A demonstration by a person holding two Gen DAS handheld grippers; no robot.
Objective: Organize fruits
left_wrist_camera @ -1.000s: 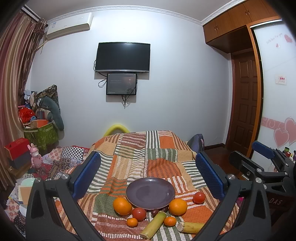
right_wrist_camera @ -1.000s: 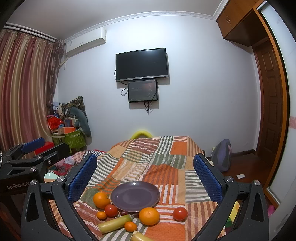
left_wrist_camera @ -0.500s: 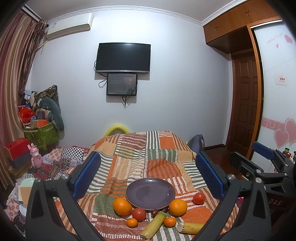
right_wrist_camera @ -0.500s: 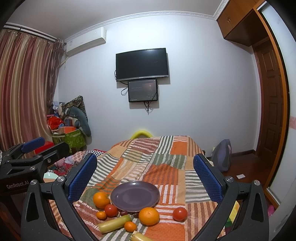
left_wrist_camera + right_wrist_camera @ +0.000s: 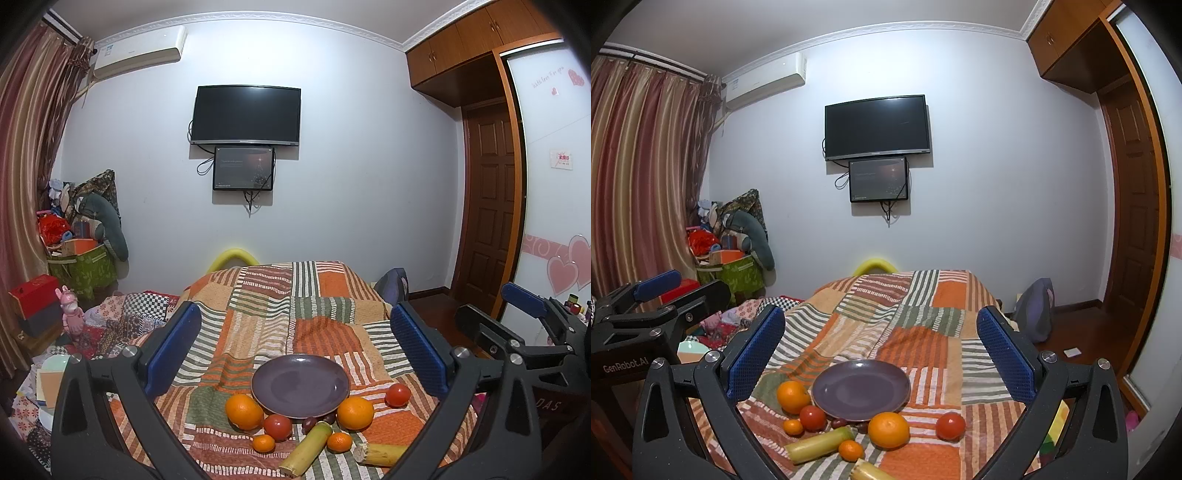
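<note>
Purple plate: round, glossy purple ceramic plate (image 5: 300, 384) lying flat on the bed, nothing on it.
Bed cover: orange, green and cream striped patchwork blanket (image 5: 295, 314) covering the bed.
Large oranges: one large orange (image 5: 243, 411) touching the plate's near-left rim; a second large orange (image 5: 355, 412) just beside its near-right rim.
Tomatoes: one red tomato (image 5: 277, 427) just in front of the plate; another red tomato (image 5: 398, 394) to the plate's right, apart from it.
Small fruit: two small tangerines (image 5: 263, 443) (image 5: 339, 441) nearer the camera; two dark purple fruits (image 5: 309, 424) at the plate's front edge.
Cane pieces: yellow-green sugarcane stick (image 5: 306, 448) lying diagonally in front; a second short cane piece (image 5: 380, 453) to its right.
Left claw: left claw (image 5: 295, 350), blue-padded fingers spread wide, holding nothing, hovering above the fruit.
Right claw: right claw (image 5: 881, 350), fingers equally wide apart, holding nothing, framing the plate.
Wall: black flat television (image 5: 245, 115) mounted above a smaller dark screen (image 5: 243, 168).
</note>
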